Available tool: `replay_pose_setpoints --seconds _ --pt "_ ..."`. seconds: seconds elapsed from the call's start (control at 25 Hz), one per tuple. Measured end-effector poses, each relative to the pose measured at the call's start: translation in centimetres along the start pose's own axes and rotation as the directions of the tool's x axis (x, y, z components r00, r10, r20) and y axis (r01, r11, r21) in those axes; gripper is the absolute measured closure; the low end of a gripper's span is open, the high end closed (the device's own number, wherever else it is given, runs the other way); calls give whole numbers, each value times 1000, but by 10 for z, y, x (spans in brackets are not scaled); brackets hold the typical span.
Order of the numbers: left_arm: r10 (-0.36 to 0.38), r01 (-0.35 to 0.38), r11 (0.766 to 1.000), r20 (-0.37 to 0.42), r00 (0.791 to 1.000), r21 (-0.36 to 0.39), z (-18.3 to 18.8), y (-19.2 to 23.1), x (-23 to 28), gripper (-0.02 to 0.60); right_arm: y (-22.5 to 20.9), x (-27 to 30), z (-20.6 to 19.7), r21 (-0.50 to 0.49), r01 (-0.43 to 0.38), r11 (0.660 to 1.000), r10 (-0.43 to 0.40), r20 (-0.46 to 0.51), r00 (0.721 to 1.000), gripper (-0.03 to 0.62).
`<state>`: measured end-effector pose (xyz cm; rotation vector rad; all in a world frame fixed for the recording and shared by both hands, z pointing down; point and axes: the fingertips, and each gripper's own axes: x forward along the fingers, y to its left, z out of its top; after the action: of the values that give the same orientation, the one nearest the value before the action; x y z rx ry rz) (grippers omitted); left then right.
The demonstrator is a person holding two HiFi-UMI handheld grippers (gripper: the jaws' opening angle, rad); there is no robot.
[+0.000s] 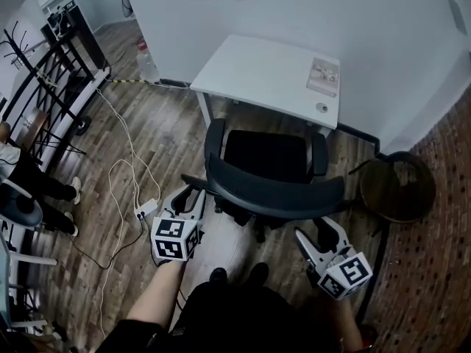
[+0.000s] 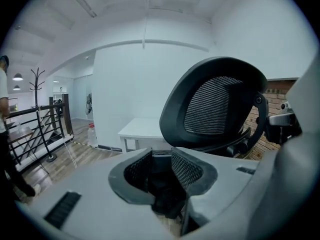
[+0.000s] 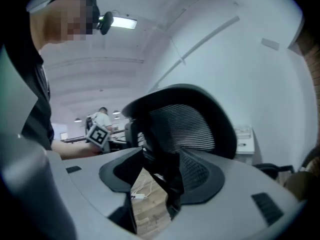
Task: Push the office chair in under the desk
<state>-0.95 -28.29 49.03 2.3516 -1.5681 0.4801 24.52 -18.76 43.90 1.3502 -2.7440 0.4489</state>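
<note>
- The office chair (image 1: 268,190) stands just in front of the desk (image 1: 257,68). Its seat faces the desk but is not yet under it. The backrest (image 2: 215,106) is on the side away from the desk.
- The left gripper (image 1: 188,201) is behind the chair, near the left end of the backrest. Its jaws are apart and press on nothing.
- The right gripper (image 1: 318,235) is near the right end of the backrest. It is also released, and the floor shows between its jaws.
- I judge the chair to be rather heavy, but it should roll easily.
- The mesh of the backrest is soft and the rim is stiff, so it is better to push on the rim. Pushing at both ends evenly should stop the seat from turning.
- Count: one chair with two armrests, one desk and two grippers.
- Also one paper (image 1: 323,76) on the desk, one bottle (image 1: 147,63) to the left of the desk and one round table (image 1: 397,186) to its right.
</note>
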Motion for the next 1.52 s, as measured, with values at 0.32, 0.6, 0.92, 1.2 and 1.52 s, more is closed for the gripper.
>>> replay_pose_setpoints --seconds 0.32,0.6,0.92,1.2,1.52 --pt "-71 72 997 -7 997 21 -9 3 -18 460 67 52 1 -133 -33 991 31 -17 999 361" --pt "-134 134 991 -8 991 23 -19 5 -37 460 70 68 3 -136 198 971 -203 -21 979 331" --pt "-199 200 979 -22 980 31 -37 14 -59 460 67 78 3 -137 391 910 -395 -2 919 322" --pt "-239 239 970 -20 971 32 -46 32 -76 460 91 86 -5 -151 400 904 -411 -47 911 318" --pt "-258 258 966 -23 966 25 -56 52 -92 460 115 82 -12 -133 405 905 -415 -63 907 327"
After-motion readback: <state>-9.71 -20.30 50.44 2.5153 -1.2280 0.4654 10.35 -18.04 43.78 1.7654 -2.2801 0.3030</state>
